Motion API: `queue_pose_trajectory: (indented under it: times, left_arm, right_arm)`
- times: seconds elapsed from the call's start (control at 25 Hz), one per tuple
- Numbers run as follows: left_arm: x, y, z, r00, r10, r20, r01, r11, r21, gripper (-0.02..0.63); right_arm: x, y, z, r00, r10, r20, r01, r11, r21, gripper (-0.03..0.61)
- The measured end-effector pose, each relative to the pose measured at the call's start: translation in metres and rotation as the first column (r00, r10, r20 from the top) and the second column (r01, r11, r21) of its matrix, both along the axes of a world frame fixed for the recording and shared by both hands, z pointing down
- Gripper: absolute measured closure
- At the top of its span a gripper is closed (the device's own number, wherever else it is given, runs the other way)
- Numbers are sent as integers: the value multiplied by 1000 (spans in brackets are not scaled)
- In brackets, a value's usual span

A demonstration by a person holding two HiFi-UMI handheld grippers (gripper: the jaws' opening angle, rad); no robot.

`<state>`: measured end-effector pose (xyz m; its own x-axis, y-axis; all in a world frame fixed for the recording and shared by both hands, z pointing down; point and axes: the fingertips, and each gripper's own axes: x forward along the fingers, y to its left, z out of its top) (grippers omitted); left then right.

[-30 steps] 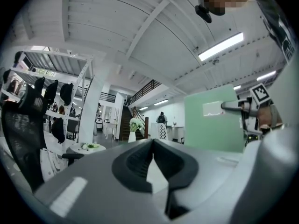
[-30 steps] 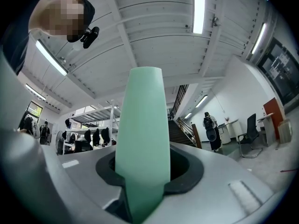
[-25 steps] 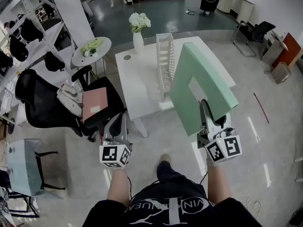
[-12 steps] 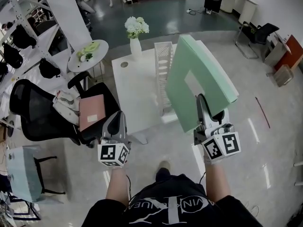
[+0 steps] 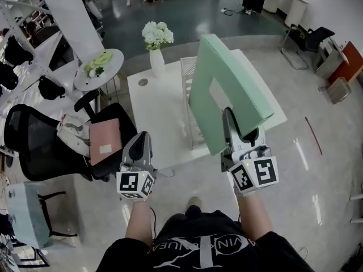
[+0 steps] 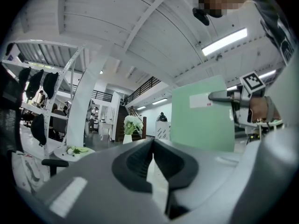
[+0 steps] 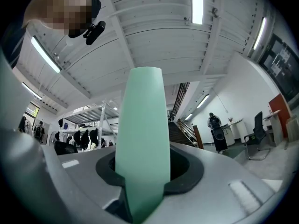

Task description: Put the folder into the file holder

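Head view: folder (image 5: pixel 243 89) in right claw (image 5: pixel 227 117).

hidden: file holder (image 5: pixel 188 75) | extent: mostly | behind: folder (image 5: pixel 238 89)

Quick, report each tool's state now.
Left tool: closed, holding nothing.
Right tool: closed on the green folder.

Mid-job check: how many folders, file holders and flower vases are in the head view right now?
folders: 2, the green folder and the pink folder
file holder: 1
flower vase: 1
total: 4
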<state>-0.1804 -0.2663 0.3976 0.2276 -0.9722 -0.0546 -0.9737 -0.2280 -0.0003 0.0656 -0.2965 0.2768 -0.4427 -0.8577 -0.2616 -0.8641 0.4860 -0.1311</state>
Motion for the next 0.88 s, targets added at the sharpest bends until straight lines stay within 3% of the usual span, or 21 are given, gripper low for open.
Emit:
queue_pose_trajectory:
  times: [0.32,0.88]
  left_arm:
    - [-9,-33,10,999,32,12,-32,999,-42,614]
    - [-19,-74,20,992,126,0,-126,990,-69,614]
  right_arm:
    - [-23,-30,0,998,38,-45,-37,999,21,413]
    - [-43,-52,9,995,94,-27,-92,993,68,413]
